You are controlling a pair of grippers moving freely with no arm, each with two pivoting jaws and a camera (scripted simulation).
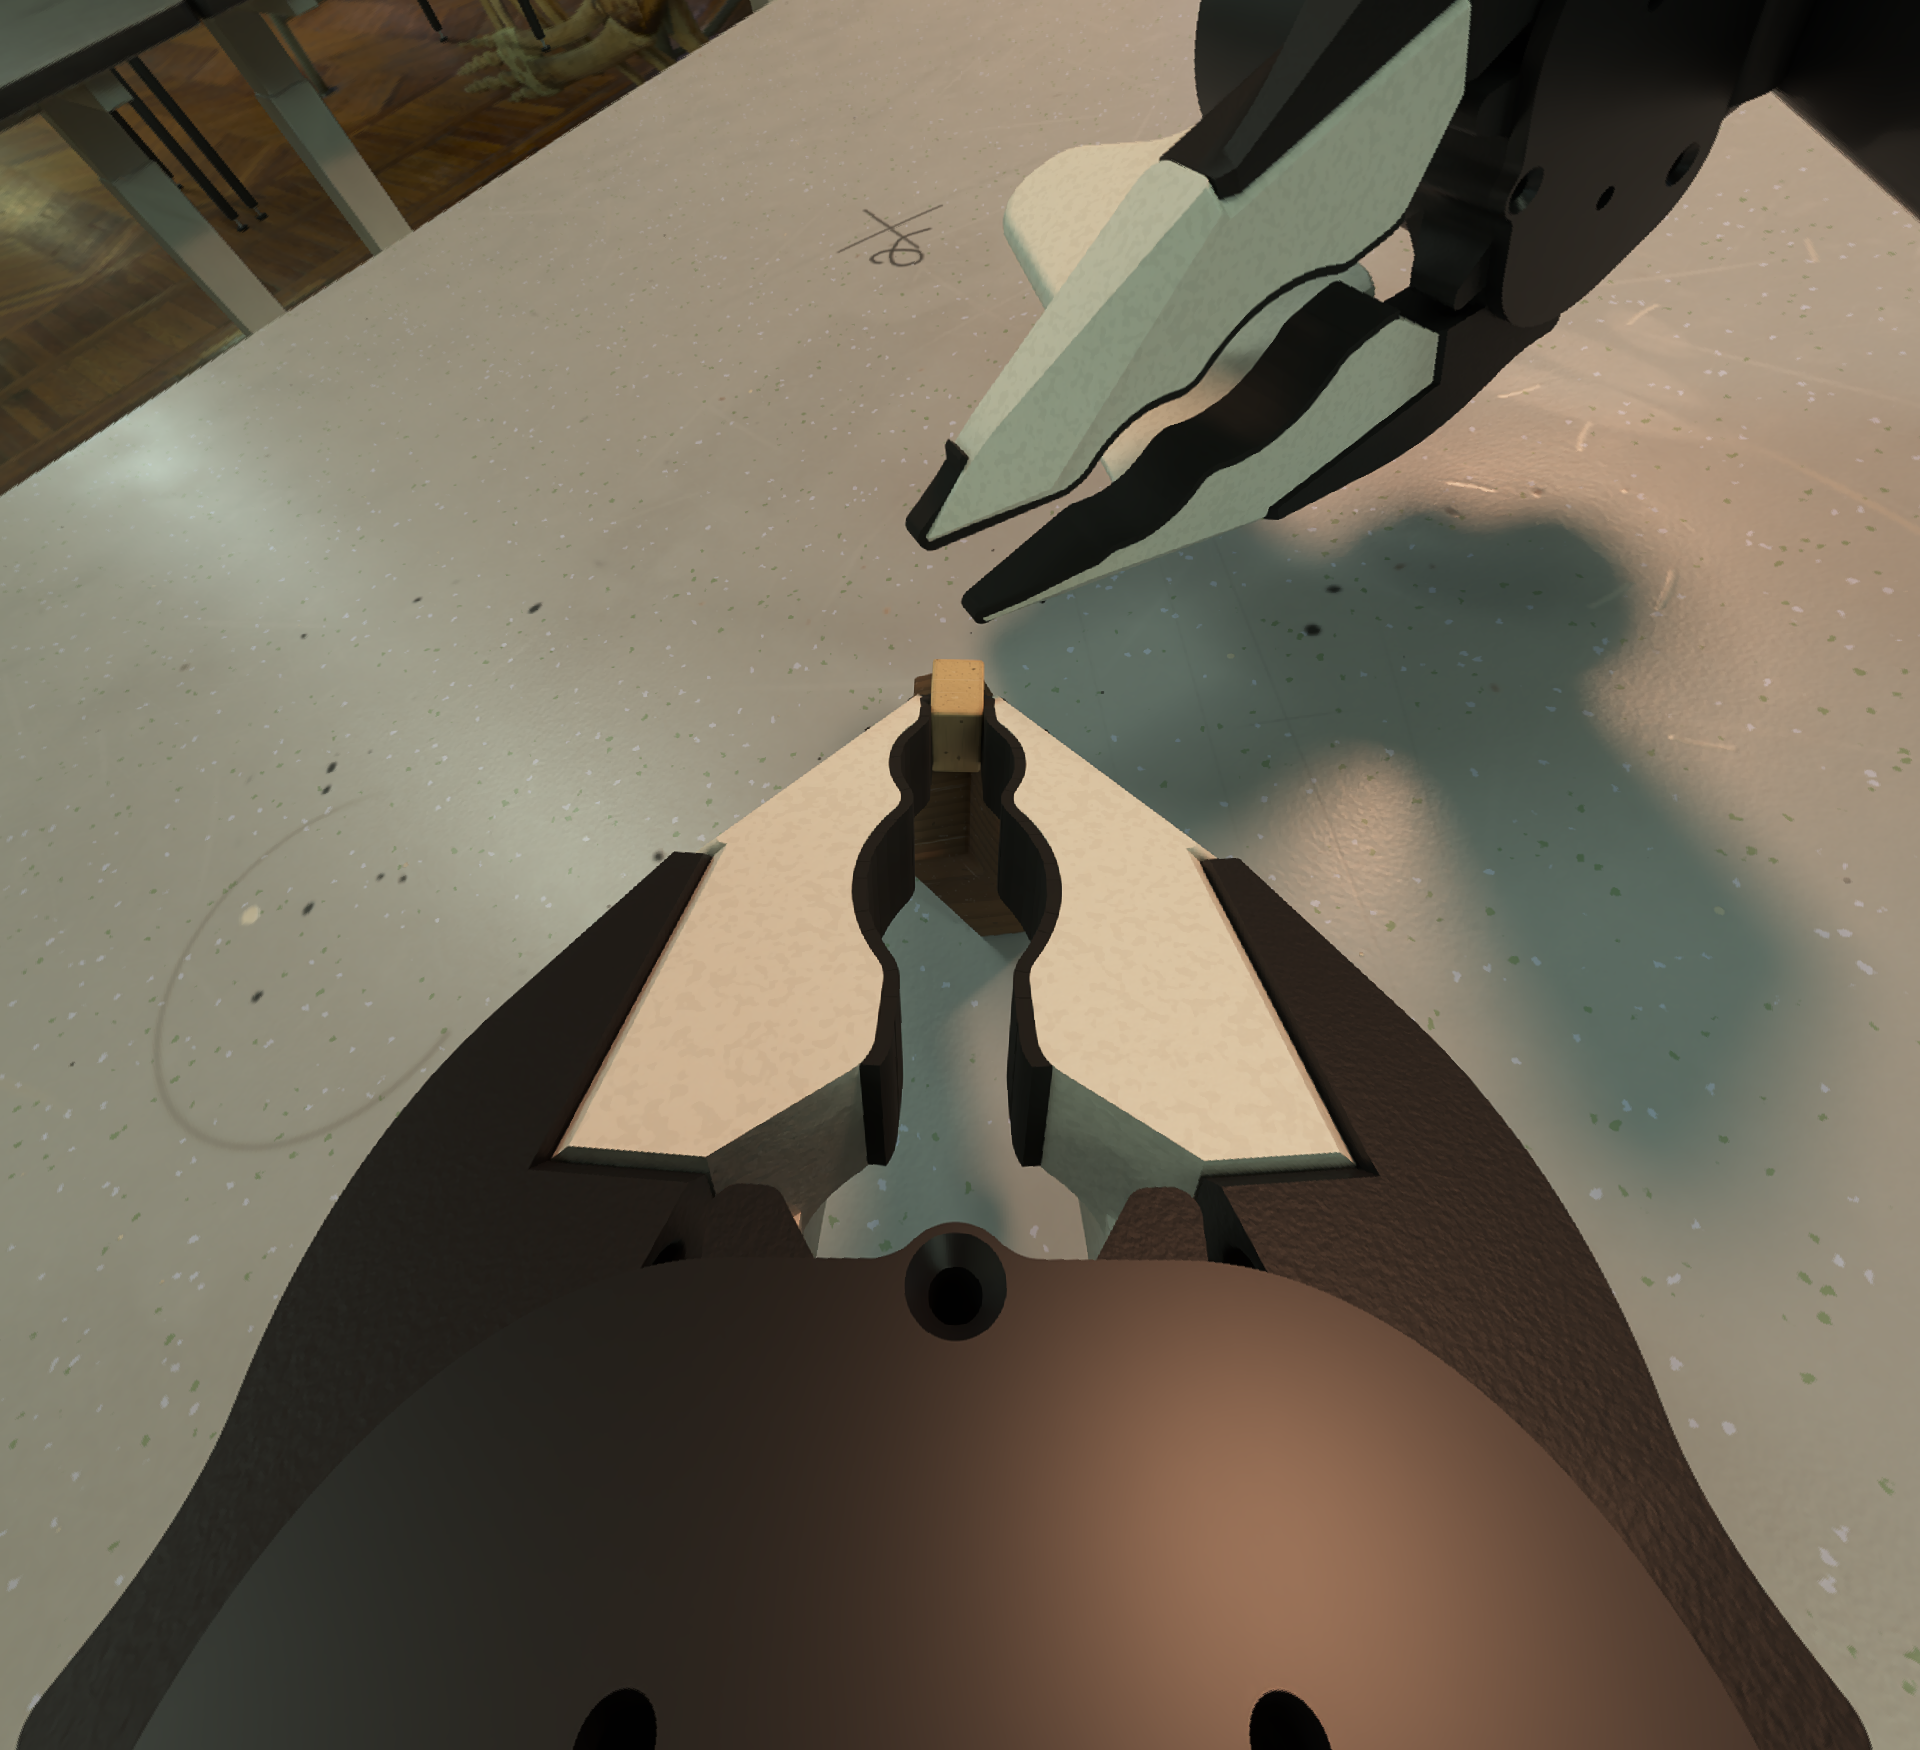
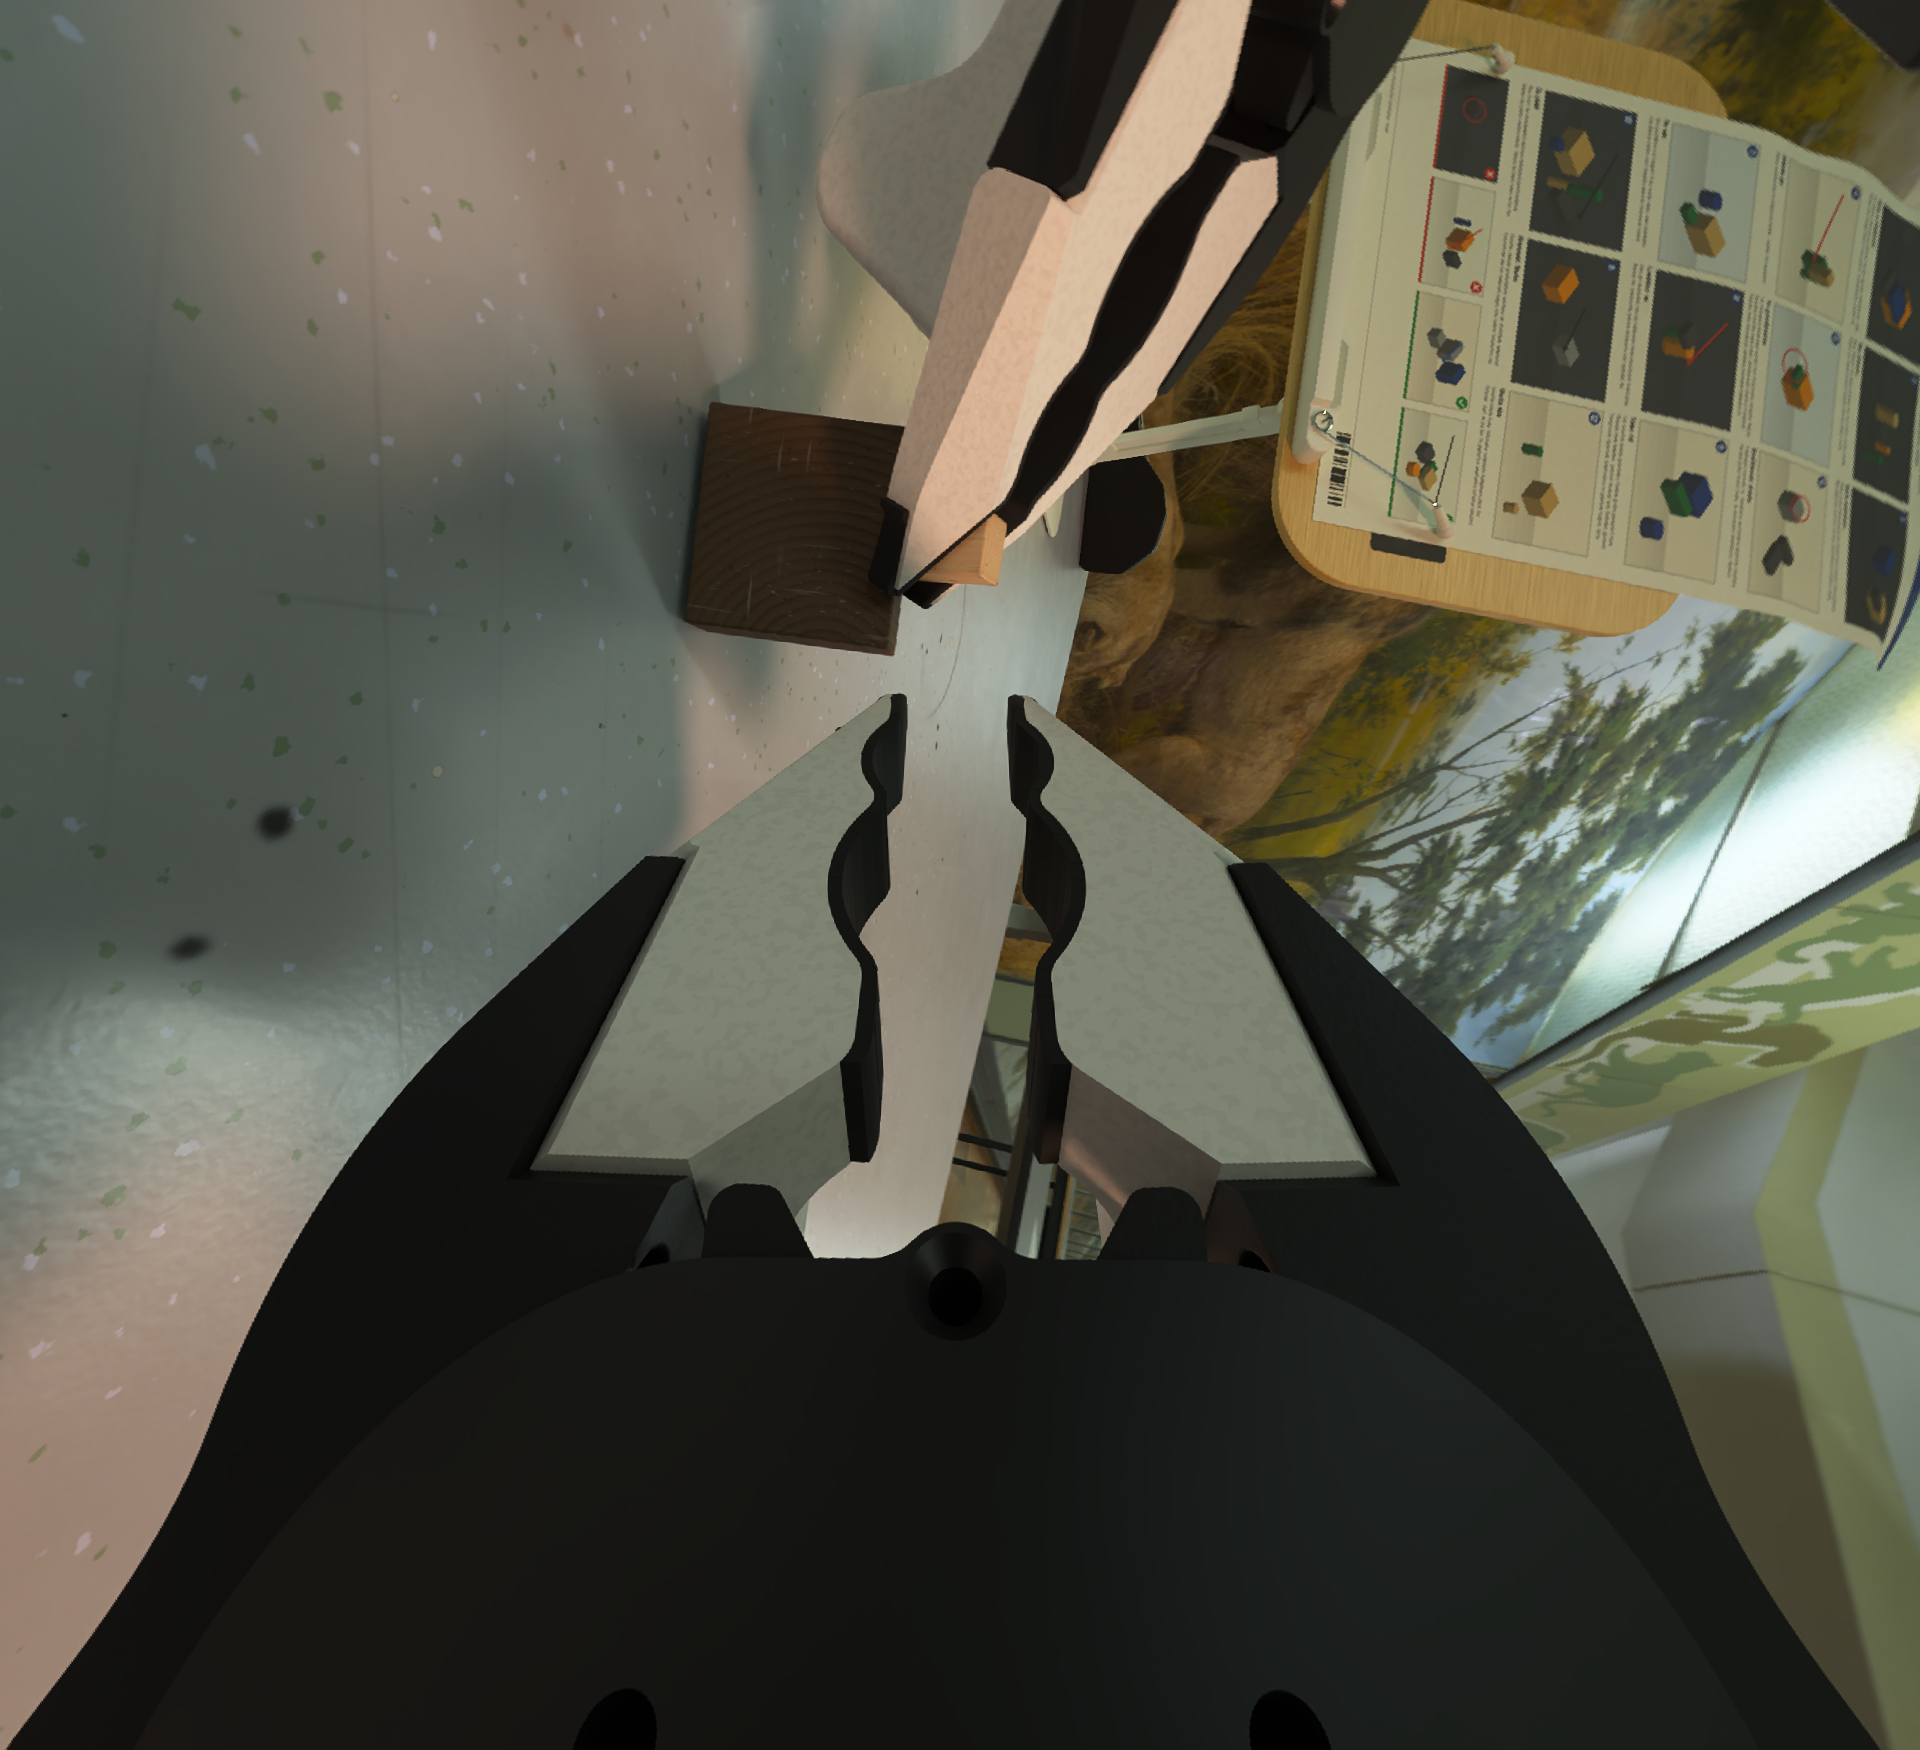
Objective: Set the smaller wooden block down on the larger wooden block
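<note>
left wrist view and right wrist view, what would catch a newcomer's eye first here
First, the left gripper shut on the smaller wooden block, a pale cube pinched at its fingertips over the larger wooden block, dark brown on the speckled table. Next, the right gripper, open and empty, points at them from close by.
</note>
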